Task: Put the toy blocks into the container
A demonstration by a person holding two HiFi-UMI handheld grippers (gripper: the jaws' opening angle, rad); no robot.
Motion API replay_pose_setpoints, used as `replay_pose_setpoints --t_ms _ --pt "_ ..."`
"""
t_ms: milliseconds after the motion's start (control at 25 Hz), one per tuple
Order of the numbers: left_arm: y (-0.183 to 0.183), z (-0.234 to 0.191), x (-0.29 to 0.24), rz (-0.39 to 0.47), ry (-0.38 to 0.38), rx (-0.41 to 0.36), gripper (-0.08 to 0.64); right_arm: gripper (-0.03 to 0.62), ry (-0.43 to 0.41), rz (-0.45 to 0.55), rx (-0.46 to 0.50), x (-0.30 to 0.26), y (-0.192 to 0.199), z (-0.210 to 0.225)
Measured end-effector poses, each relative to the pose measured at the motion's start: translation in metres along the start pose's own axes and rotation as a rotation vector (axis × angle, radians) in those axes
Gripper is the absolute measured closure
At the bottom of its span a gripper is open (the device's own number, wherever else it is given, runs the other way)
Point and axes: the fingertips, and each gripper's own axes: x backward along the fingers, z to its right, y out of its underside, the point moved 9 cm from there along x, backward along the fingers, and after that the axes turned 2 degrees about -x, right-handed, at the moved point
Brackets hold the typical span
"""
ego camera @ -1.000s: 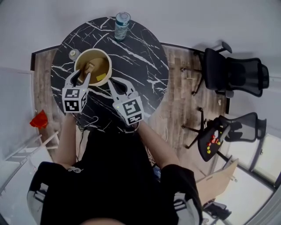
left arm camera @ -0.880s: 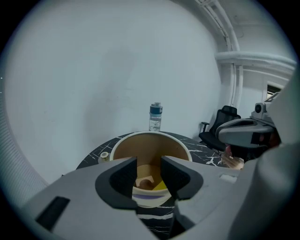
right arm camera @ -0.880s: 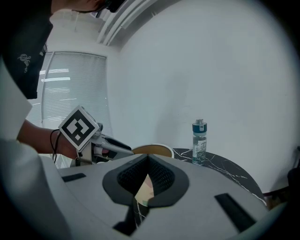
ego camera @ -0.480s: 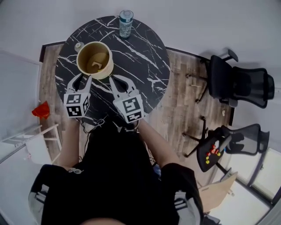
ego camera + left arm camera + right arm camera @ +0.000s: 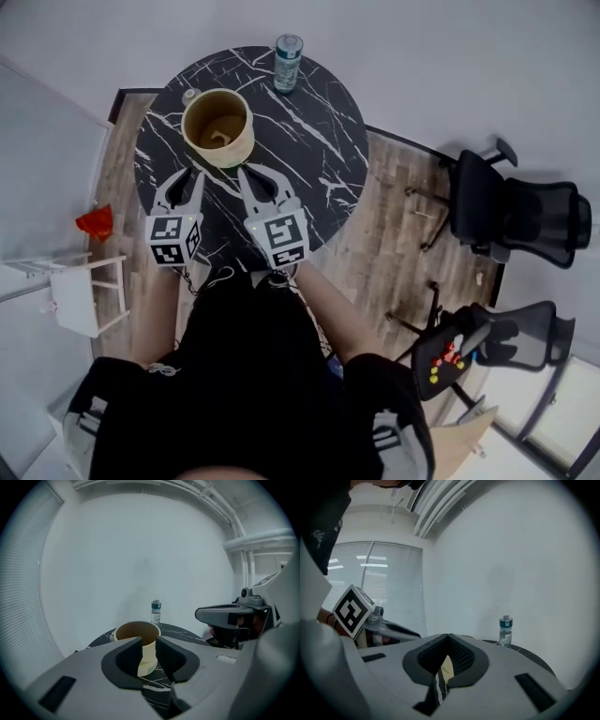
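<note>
A tan round container (image 5: 217, 127) stands on the black marble table (image 5: 309, 159), with a pale block (image 5: 221, 138) lying inside it. My left gripper (image 5: 184, 176) hovers just short of the container on its near side. Its jaws have just been closing and still stand apart with nothing between them. The left gripper view shows the container (image 5: 137, 631) through the gap of that gripper (image 5: 149, 642). My right gripper (image 5: 257, 176) floats beside it, near the container's right side, shut with its tips (image 5: 448, 636) meeting on nothing.
A water bottle (image 5: 287, 63) stands at the table's far edge and a small round object (image 5: 190, 95) sits behind the container. Black office chairs (image 5: 525, 202) stand on the wooden floor to the right. A red object (image 5: 94, 222) and a white rack (image 5: 84, 291) are on the left.
Both grippers have drawn back from the container toward the person and risen. The left jaws, which were over the container's rim, now stand narrower and clear of it.
</note>
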Motion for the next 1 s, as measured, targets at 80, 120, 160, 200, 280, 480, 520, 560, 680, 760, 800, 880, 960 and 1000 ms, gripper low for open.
replay_pose_setpoints --t_ms 80,120,160,200,280,480,520,560,680,760,800,880,960,1000 --pt "-0.005 0.008 0.011 0.036 -0.022 0.011 0.500 0.595 -0.011 0.027 0.012 0.007 -0.008 -0.002" --pt "-0.008 0.012 0.016 0.057 -0.031 0.016 0.520 0.595 -0.012 0.043 0.019 0.011 -0.012 -0.002" --pt "-0.011 0.016 0.021 0.078 -0.040 0.019 0.536 0.595 -0.013 0.058 0.026 0.015 -0.016 -0.002" --pt "-0.014 0.020 0.026 0.099 -0.048 0.018 0.548 0.595 -0.014 0.073 0.033 0.018 -0.021 -0.002" --pt "-0.022 0.028 0.036 0.142 -0.065 0.013 0.558 0.595 -0.015 0.103 0.043 0.026 -0.030 -0.001" --pt "-0.037 0.045 0.055 0.209 -0.102 -0.002 0.560 0.595 -0.022 0.183 0.072 0.051 -0.056 0.002" --pt "-0.039 0.048 0.058 0.217 -0.105 -0.003 0.560 0.595 -0.025 0.199 0.081 0.055 -0.061 0.003" --pt "-0.041 0.051 0.060 0.223 -0.106 -0.003 0.560 0.595 -0.027 0.212 0.090 0.059 -0.065 0.003" --pt "-0.045 0.062 0.067 0.246 -0.111 0.001 0.560 0.595 -0.028 0.240 0.106 0.071 -0.073 0.005" --pt "-0.049 0.069 0.070 0.267 -0.114 -0.002 0.560 0.595 -0.020 0.252 0.111 0.078 -0.076 0.008" --pt "-0.051 0.072 0.071 0.276 -0.114 -0.004 0.560 0.595 -0.016 0.256 0.115 0.081 -0.077 0.009" --pt "-0.053 0.079 0.073 0.286 -0.110 -0.007 0.560 0.595 -0.008 0.264 0.130 0.086 -0.079 0.010" --pt "-0.054 0.086 0.075 0.291 -0.102 -0.007 0.560 0.595 -0.004 0.269 0.147 0.093 -0.081 0.011" --pt "-0.055 0.090 0.077 0.294 -0.098 -0.007 0.560 0.595 -0.003 0.270 0.152 0.096 -0.082 0.011"
